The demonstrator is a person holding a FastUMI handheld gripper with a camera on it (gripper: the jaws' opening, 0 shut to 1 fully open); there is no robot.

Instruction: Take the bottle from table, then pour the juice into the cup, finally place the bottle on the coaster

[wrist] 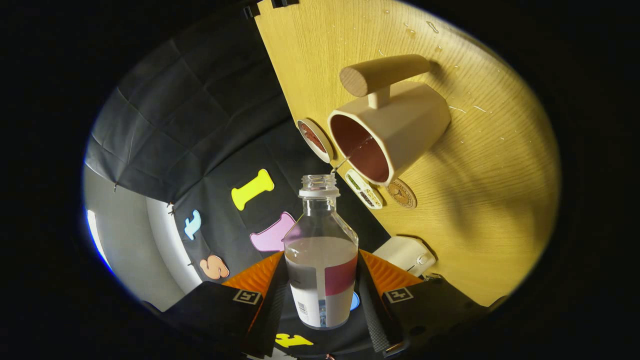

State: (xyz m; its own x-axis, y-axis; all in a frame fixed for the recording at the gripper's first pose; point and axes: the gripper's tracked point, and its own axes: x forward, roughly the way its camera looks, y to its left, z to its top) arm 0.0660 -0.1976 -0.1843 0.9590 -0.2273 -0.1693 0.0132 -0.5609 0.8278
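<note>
Between my claw's point(321, 295) fingers I clamp the bottle point(321, 255), tipped, a thin stream running from its mouth into the cup point(390, 132) on the worktop point(480, 200).

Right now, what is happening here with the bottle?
A person's gripper is shut on the open bottle, both fingers pressing its sides. The bottle is tipped toward the cup on the wooden table, and a thin stream runs from its mouth into the cup. Liquid remains in the bottle. A round coaster lies beside the cup.
</note>
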